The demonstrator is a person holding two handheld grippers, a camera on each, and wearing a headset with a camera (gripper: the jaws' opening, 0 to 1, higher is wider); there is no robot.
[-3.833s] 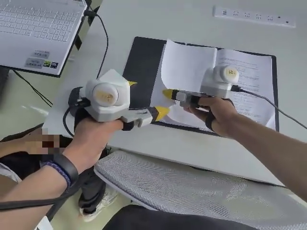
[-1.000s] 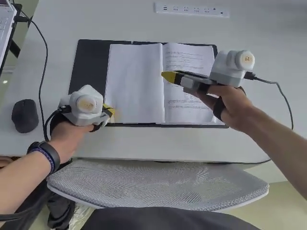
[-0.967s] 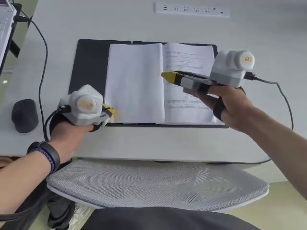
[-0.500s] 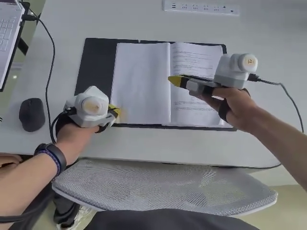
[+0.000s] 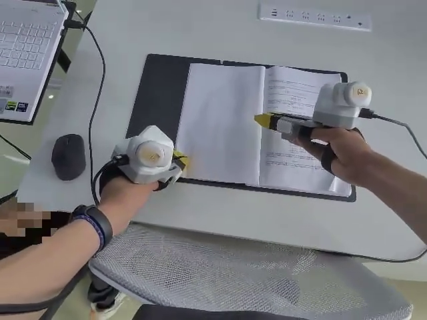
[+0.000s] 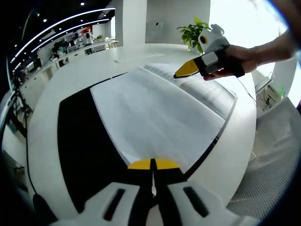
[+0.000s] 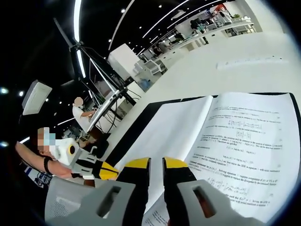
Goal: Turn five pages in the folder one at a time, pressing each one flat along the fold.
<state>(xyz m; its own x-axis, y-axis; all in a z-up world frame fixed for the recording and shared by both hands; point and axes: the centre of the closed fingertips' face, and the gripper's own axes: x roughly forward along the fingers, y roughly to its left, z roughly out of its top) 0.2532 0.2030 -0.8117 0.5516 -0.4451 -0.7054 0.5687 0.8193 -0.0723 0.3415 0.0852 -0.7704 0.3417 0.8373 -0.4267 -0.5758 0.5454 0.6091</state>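
**Item:** folder [image 5: 159, 87], black cover, lying open and flat on the white table [image 5: 200, 27], between the two grippers in the head view.

**Leaves:** blank page [image 5: 220, 123] on the left half. Printed page [image 5: 303, 167] on the right half, at 3 o'clock of the fold.

**Fold** [image 5: 259, 163]**:** long axis runs 12 to 6 o'clock in the head view, leaning slightly toward 1 at its far end.

**Right gripper** [image 5: 262, 121]**:** points to 9 o'clock, tips over the fold about halfway along it. Contact with the paper cannot be told. Its own view shows the jaws a narrow slit apart, with nothing between them.

**Left gripper** [image 5: 180, 160]**:** at 8 o'clock from the fold's middle, tips at the blank page's near left corner. Jaws are together in its own view. Whether the paper's edge is nipped cannot be told.

**Governing relation:** the right gripper crosses the fold at a right angle and is much the nearer tool. The left is well apart from the fold, across the blank page.

**Judgement:** the step in hand looks like the pressing. A stroke would have to follow the 12–6 line, toward 6 or 12 from the midpoint. The next leaf's free edge lies toward 3 o'clock of the tips.

**Adjacent:** mouse [image 5: 69, 157] at 9 o'clock of the folder, laptop [image 5: 27, 47] at 10, power strip [image 5: 313, 17] at 1.
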